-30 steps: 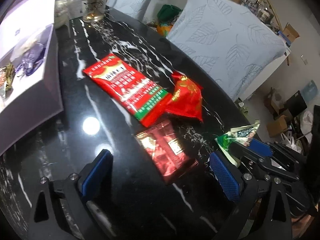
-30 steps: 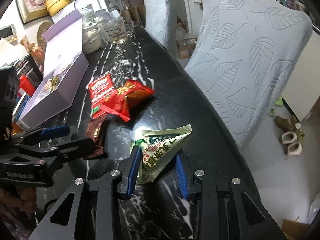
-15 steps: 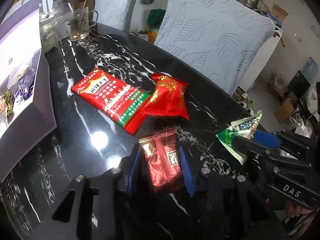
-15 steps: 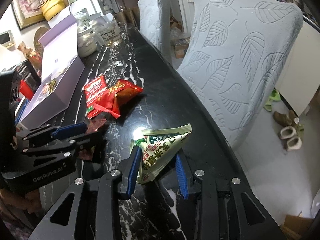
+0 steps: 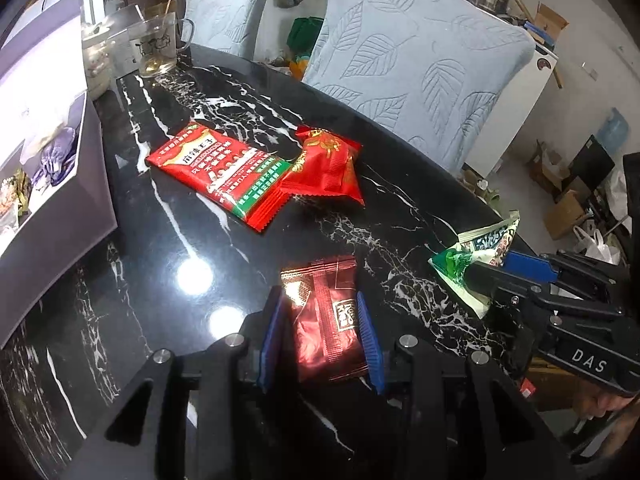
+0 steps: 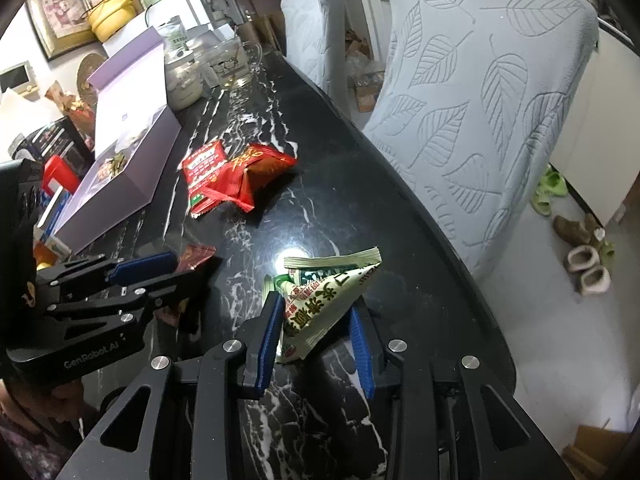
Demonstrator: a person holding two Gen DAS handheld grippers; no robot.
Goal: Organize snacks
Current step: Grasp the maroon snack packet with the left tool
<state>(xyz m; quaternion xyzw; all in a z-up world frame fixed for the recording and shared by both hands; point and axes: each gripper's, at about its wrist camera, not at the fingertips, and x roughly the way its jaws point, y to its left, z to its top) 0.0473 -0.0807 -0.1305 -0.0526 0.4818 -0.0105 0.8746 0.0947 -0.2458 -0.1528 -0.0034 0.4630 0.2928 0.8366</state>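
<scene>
Checking left wrist view: my left gripper point(image 5: 320, 334), jaws just closed, pinches the dark red packet point(image 5: 326, 320) on the table point(image 5: 160, 280); two red packets point(image 5: 256, 172) remain outside the purple box point(image 5: 76, 200). Right wrist view: right gripper point(image 6: 316, 330) clamps the green-white pouch point(image 6: 324, 300), undelivered

Four snack packets show in all: one long red packet point(image 5: 222, 174) with a green band, one puffed red pouch point(image 5: 326, 168), one dark red foil packet point(image 5: 326, 320), and one green-and-cream triangular packet point(image 6: 324, 300). There are two hand-held grippers, the left hand-held gripper point(image 5: 320, 340) and the right hand-held gripper point(image 6: 316, 332). Two leaf-patterned chairs stand by the bench point(image 5: 224, 92): a near chair point(image 5: 424, 68) and a far chair point(image 5: 224, 4). One open lilac box point(image 6: 132, 120), one glass mug point(image 5: 160, 42) and one white jar point(image 6: 182, 76) complete the count.
</scene>
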